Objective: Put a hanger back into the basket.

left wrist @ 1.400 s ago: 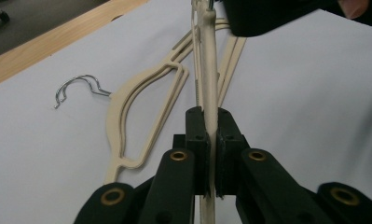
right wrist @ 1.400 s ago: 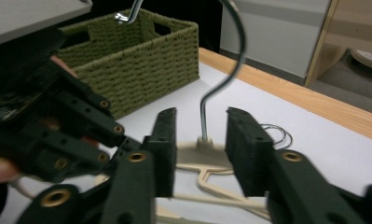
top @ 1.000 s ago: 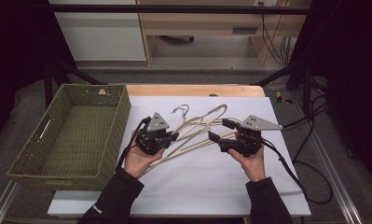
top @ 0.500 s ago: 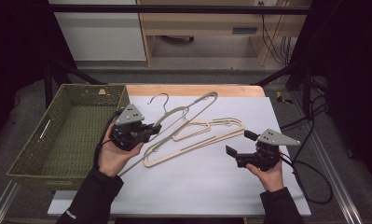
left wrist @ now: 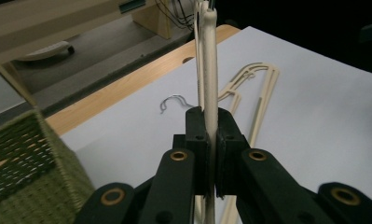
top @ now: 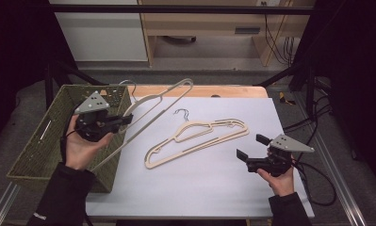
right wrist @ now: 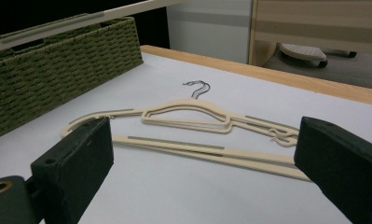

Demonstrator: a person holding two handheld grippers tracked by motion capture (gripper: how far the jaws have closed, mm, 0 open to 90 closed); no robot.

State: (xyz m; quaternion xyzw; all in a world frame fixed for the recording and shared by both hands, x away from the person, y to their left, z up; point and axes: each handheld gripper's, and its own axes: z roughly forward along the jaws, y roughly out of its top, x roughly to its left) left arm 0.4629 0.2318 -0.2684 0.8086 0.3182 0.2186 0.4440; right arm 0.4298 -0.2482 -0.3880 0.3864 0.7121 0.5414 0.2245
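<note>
The left gripper [top: 111, 123] is clamped tight on a cream hanger [top: 150, 106], its pads pinching the thin bar edge-on in the left gripper view, and carries it lifted off the table and tilted over the near corner of the green woven basket [top: 39, 146], with the hook end toward the far rim. The right gripper [top: 251, 148] has just been opening its jaws and now stands wide apart with nothing between the pads; it hovers low over the white tabletop [top: 214, 188], near the right edge, aimed at the hangers still lying there (in the right gripper view they read as two stacked cream hangers [right wrist: 193, 116] with wire hooks, though the exact count is hard to tell). The step in hand looks like moving hangers one at a time from the table into the basket, and this one is mid-carry. Next, the left hand would need to swing the hanger fully over the basket and level it so its long span clears the rim before letting go. The right gripper seems free to reach for the lying hangers.
</note>
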